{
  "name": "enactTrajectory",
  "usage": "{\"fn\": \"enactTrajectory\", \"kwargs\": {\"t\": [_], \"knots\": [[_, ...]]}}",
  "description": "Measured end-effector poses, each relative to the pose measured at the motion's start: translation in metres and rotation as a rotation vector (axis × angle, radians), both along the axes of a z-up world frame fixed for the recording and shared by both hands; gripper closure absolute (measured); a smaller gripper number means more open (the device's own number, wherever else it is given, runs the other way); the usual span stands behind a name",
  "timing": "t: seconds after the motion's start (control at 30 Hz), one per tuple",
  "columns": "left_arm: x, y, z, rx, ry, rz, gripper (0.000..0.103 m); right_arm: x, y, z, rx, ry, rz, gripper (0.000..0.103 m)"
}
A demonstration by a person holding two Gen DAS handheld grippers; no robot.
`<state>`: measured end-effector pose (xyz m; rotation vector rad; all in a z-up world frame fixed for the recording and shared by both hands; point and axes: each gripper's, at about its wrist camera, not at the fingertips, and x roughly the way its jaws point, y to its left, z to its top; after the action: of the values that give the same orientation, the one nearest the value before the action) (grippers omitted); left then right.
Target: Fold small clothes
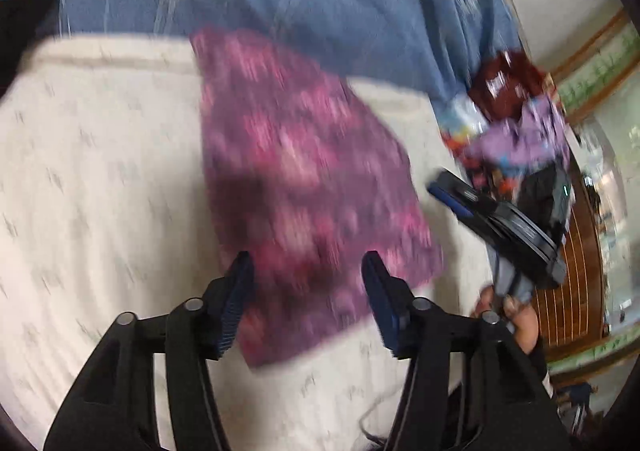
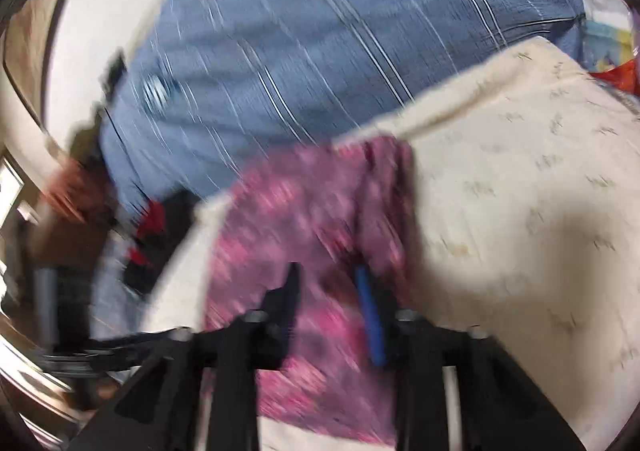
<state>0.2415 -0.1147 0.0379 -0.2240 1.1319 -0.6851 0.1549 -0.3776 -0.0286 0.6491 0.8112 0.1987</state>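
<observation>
One purple cloth [image 1: 304, 179] lies flat on the cream bed [image 1: 100, 171], under both my grippers. My left gripper [image 1: 308, 303] and right gripper [image 2: 330, 307] have fingers apart, holding nothing. One clothes pile [image 1: 516, 123] sits far right.

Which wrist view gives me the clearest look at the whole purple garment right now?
The left wrist view: the purple garment lies nearly whole on the cream cloth, its edges traceable despite blur. The right wrist view shows it more blurred, its near part hidden behind the right gripper.
</observation>
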Motion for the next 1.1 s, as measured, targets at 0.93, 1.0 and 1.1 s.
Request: {"fn": "enactTrajectory", "kwargs": {"t": [0.93,1.0,1.1], "knots": [[0.106,0.011,0.009,-0.004,-0.020,0.219,0.059,0.102,0.002,0.011,-0.141,0.012,0.040,0.087],[0.095,0.004,0.009,0.007,-0.041,0.185,0.058,0.089,0.009,0.020,-0.115,-0.034,0.096,0.087],[0.081,-0.023,-0.017,0.088,-0.008,0.122,0.058,0.073,0.021,0.003,-0.135,-0.016,0.165,0.087]]}}
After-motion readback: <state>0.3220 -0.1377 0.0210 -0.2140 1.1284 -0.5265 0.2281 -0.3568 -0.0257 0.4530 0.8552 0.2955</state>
